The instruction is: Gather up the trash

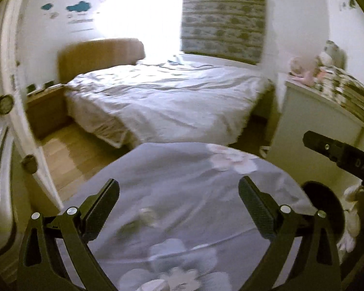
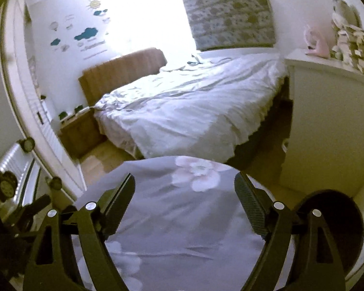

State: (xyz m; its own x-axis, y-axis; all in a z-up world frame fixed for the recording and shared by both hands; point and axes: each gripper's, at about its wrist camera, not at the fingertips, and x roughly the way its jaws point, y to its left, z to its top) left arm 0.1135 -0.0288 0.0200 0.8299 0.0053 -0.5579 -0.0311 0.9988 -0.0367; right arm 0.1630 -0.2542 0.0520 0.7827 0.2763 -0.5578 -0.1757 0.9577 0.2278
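My left gripper hangs open over a grey bedspread with pale flowers, and nothing sits between its fingers. My right gripper is open as well, above the same flowered spread, also with nothing between its fingers. A dark round bin with a white rim stands just right of the right gripper, and it also shows in the left wrist view. Something white and crumpled lies beside the bin at the far right; it is too blurred to name. No other trash is visible.
Beyond the spread stands a bed with rumpled white sheets and a brown headboard. A wooden nightstand is at its left, with a strip of wood floor. A white cabinet with toys stands right. White door at left.
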